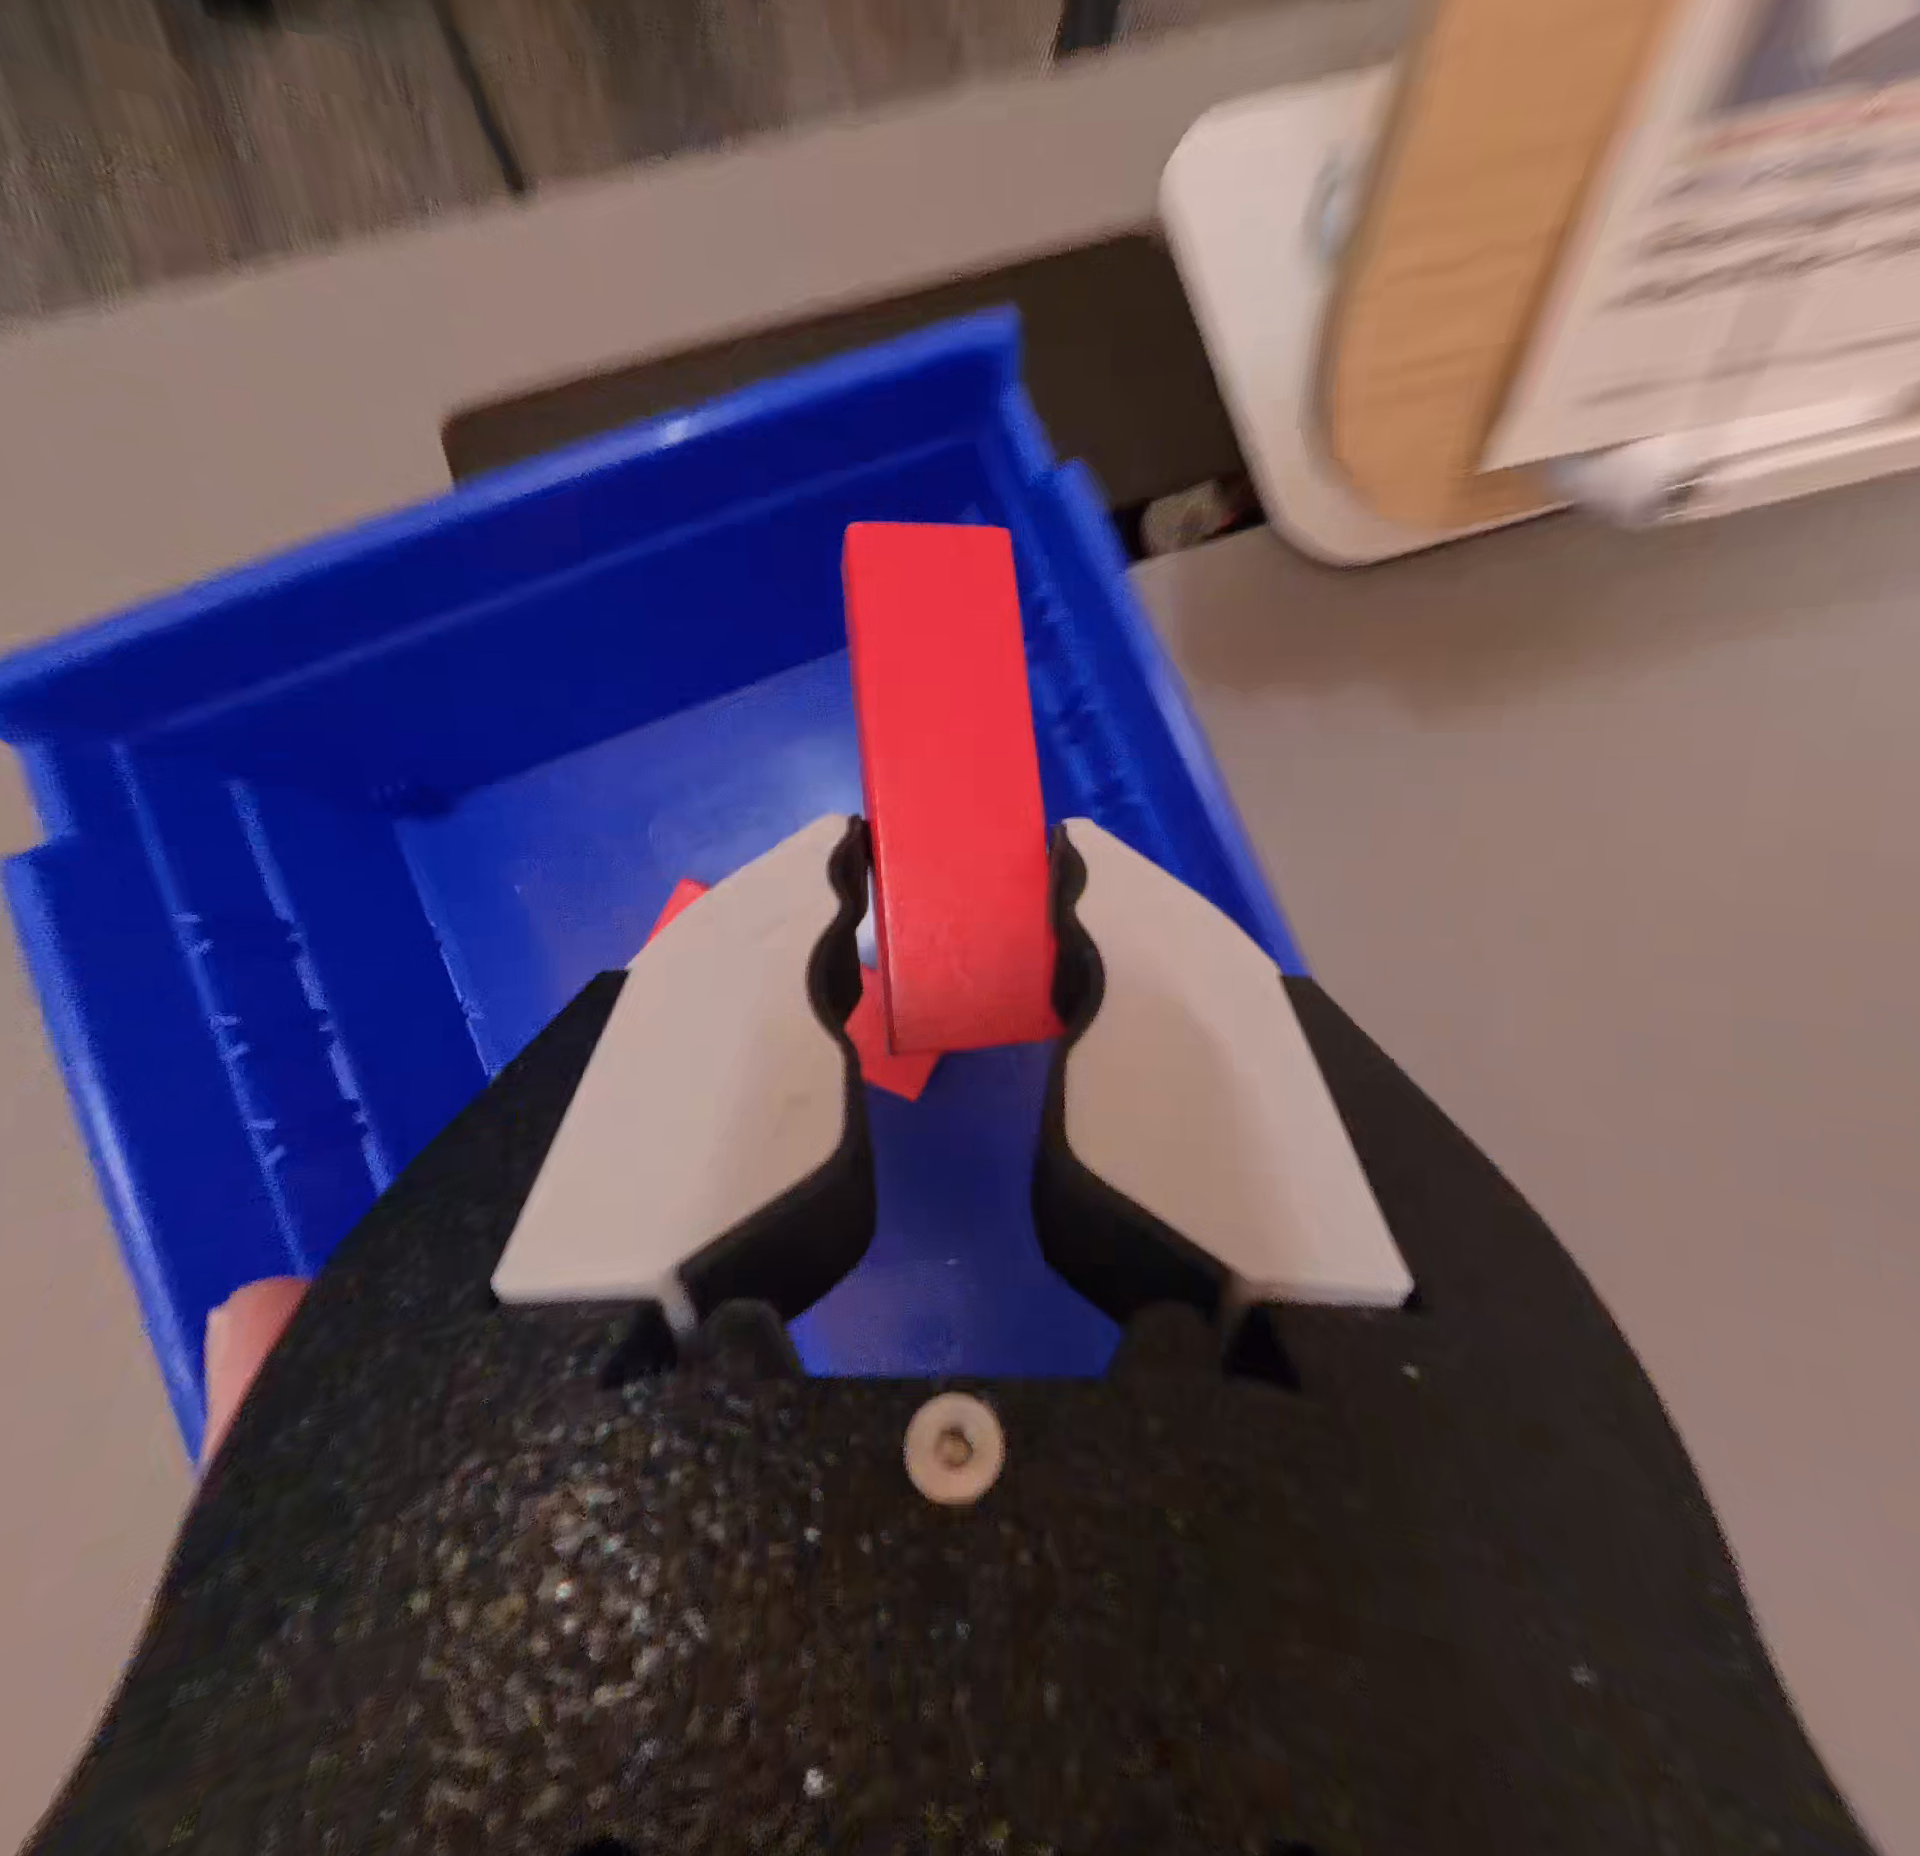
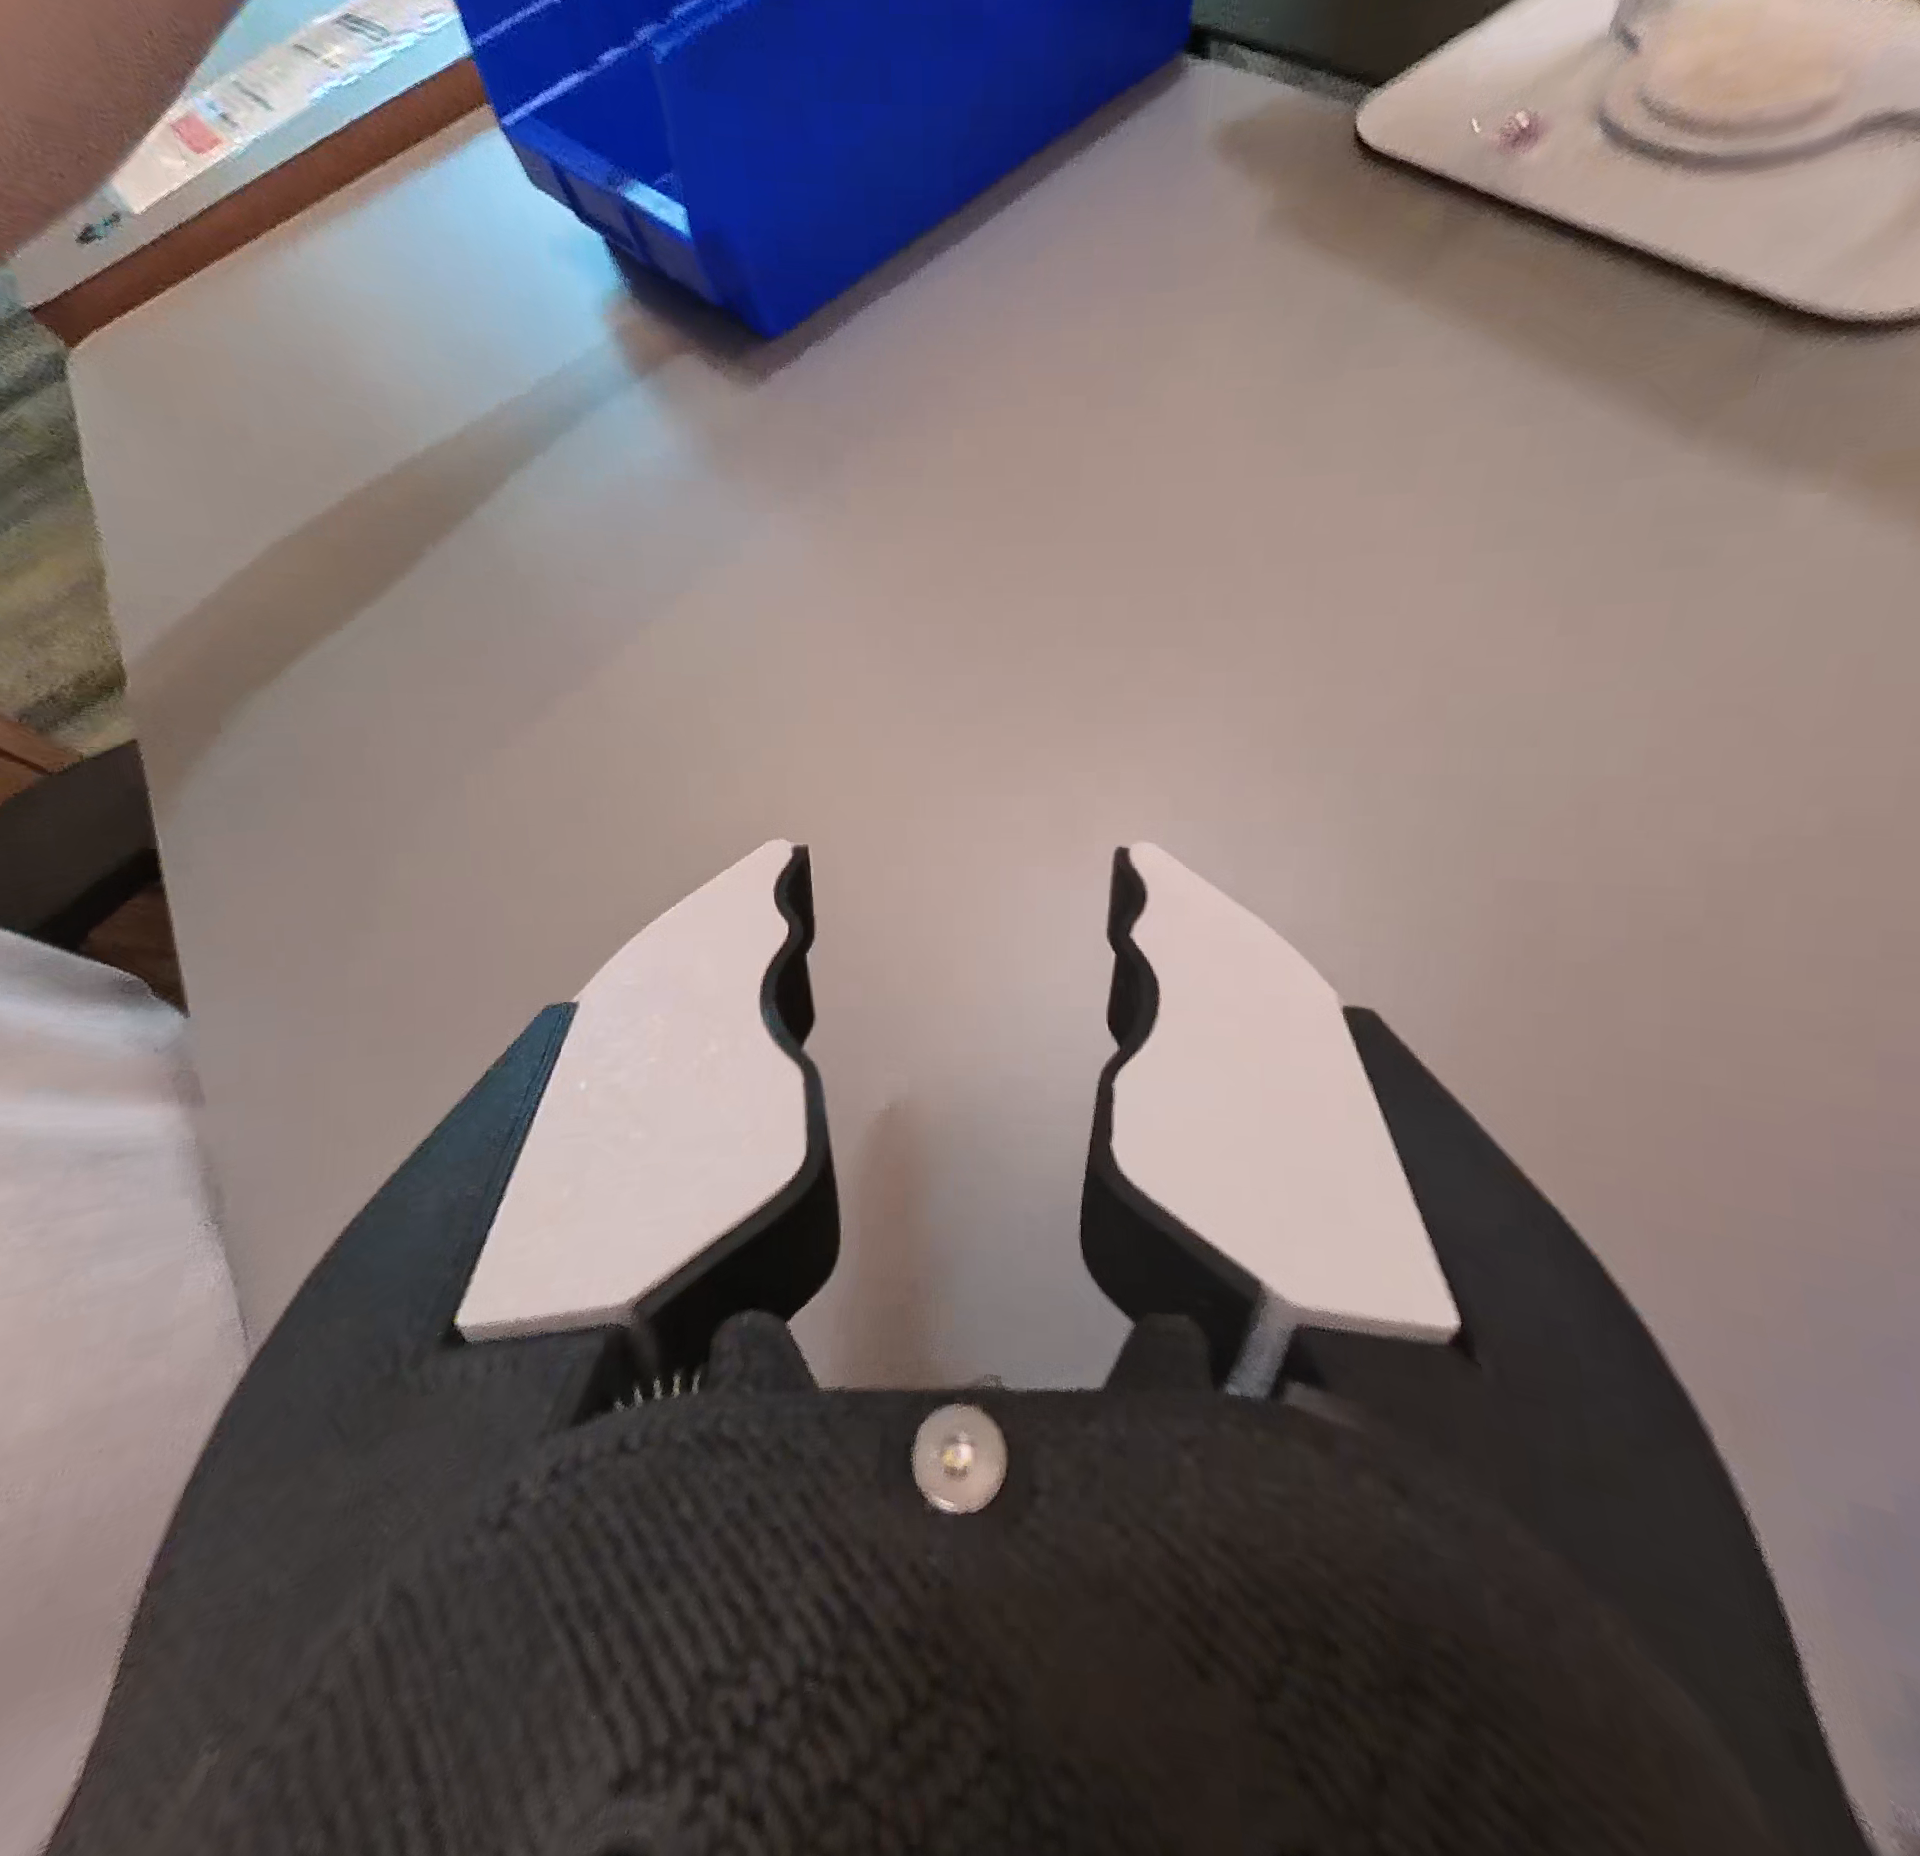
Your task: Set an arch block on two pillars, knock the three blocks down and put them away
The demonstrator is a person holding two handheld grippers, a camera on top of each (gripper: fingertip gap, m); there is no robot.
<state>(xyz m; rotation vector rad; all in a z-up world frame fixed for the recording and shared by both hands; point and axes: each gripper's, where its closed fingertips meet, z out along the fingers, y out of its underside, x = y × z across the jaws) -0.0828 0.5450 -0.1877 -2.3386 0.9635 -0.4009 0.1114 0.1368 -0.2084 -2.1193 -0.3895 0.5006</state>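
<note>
An office or lab workspace: grey desk point(image 2: 1247, 580), white monitor stand point(image 2: 1662, 175) (carpet point(image 1: 260, 144) beyond), blue parts bin point(image 2: 883, 113).

Bare table point(image 2: 1143, 611) ahead, blue bin point(image 2: 883, 144) beyond

Two black handheld grippers, pale fingers.
Left gripper point(image 1: 956, 840) and right gripper point(image 2: 961, 856): grainy black bodies, wavy black pads, one silver screw each.

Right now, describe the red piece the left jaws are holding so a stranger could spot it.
Find the blue bin on the grey table. Above its open top, the left gripper clamps a long flat red block; the other red pieces lie loose on the bin's floor.
</note>
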